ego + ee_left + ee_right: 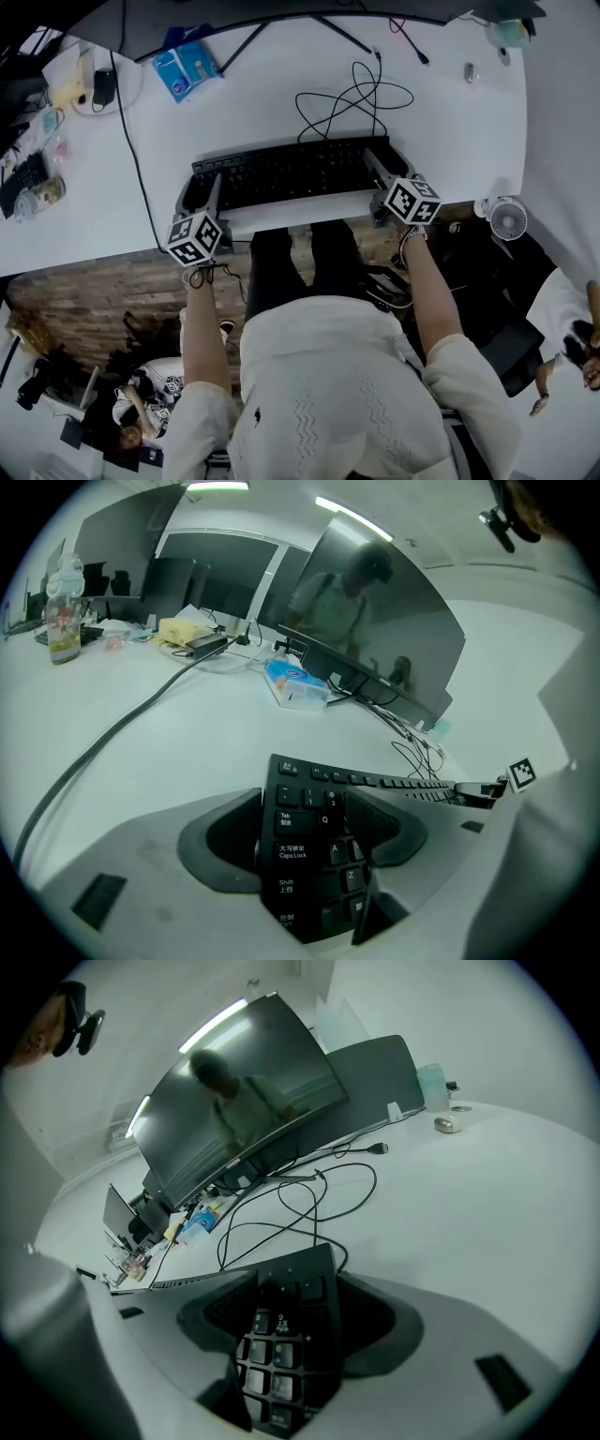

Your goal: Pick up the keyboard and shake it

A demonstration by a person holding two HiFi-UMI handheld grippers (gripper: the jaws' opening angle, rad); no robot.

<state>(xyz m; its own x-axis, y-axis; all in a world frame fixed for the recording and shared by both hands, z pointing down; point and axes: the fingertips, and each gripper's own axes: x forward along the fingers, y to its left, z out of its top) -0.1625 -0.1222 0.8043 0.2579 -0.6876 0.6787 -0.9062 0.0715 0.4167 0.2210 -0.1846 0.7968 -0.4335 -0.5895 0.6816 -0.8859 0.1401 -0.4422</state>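
The black flat computer keyboard (291, 169) lies at the near edge of the white desk (450, 112), in the middle of the head view. The left gripper (199, 192) has its jaws wide apart around the keyboard's left end, by the Tab and Caps Lock keys. The right gripper (386, 178) straddles the number-pad end with its jaws just as wide. Loops of thin black cable (352, 98) lie just above the keyboard, and a blue packet (186, 67) sits at the upper left.

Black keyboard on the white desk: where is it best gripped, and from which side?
Grip the long, flat black keyboard at its two short ends, left gripper and right gripper, coming from the white desk's near edge, where it lies. One-ended, it would probably tip.
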